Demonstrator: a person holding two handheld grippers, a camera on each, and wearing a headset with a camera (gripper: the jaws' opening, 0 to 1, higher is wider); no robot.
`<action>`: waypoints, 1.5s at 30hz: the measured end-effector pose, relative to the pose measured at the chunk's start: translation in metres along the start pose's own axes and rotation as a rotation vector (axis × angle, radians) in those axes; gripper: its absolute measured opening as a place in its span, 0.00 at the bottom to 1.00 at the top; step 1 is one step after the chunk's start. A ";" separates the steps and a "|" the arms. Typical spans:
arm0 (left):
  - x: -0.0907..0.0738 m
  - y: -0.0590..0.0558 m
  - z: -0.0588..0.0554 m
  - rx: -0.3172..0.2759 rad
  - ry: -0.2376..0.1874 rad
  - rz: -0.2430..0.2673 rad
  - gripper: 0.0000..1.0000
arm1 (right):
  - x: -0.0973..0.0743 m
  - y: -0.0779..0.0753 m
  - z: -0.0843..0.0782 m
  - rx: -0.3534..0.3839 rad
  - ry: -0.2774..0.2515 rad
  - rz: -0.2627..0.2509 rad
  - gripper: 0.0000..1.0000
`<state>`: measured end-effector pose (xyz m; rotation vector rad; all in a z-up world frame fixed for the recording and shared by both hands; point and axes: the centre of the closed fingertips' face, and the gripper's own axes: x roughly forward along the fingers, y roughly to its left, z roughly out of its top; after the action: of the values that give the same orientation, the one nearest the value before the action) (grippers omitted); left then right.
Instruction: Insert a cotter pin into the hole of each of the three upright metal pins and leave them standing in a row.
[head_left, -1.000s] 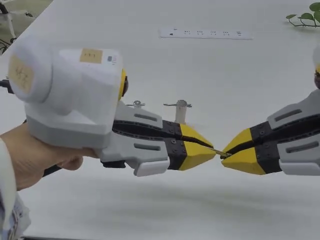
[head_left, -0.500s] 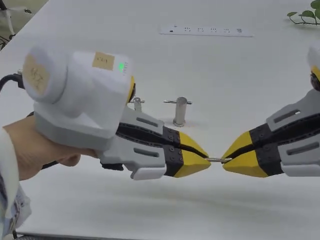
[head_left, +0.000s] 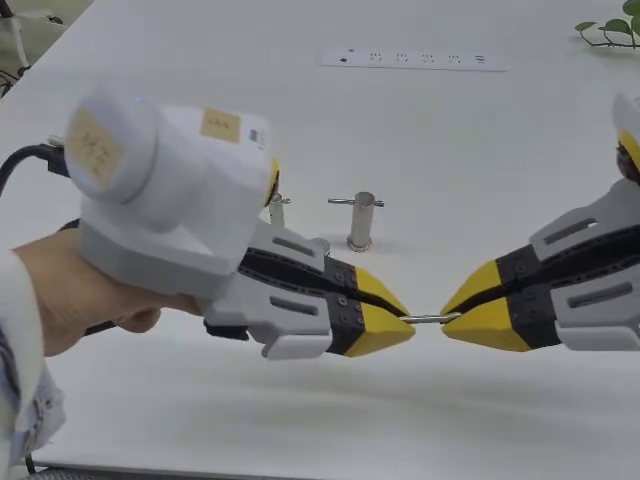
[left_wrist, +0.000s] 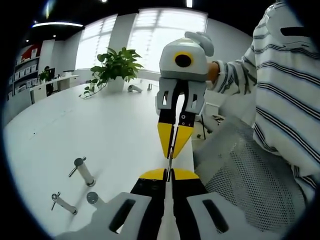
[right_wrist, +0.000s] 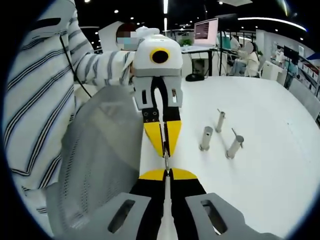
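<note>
Left claw (head_left: 408, 326) and right claw (head_left: 447, 324) both pinch the thin silvery cotter pin (head_left: 430, 319) mid-frame; uneven pulling could bend or drop it.

Nothing legible for you here.
- Tan sticker (head_left: 219, 124) on top of housing of your left claw (head_left: 405, 325): faint print, too blurred to read.
- Round tan label (head_left: 92, 147) on housing's end: marks there, unreadable.
- Power strip (head_left: 413, 60) at far side of table: small dark markings, too small to read.
- Monitor (right_wrist: 206, 30) in background of right gripper view: lit screen, content illegible.
</note>
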<state>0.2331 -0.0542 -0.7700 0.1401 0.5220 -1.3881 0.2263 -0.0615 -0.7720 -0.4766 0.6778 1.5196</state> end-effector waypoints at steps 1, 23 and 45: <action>0.000 0.000 0.000 0.001 -0.001 0.001 0.02 | 0.000 0.000 0.000 0.002 -0.001 -0.001 0.03; -0.026 0.034 -0.005 -0.021 -0.017 0.170 0.25 | 0.003 -0.025 0.003 0.059 -0.032 -0.112 0.03; -0.056 0.094 -0.047 -0.058 0.040 0.402 0.39 | 0.009 -0.053 -0.012 0.204 -0.037 -0.241 0.03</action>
<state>0.3059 0.0325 -0.8070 0.2138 0.5336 -0.9790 0.2768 -0.0633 -0.7935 -0.3597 0.7114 1.2159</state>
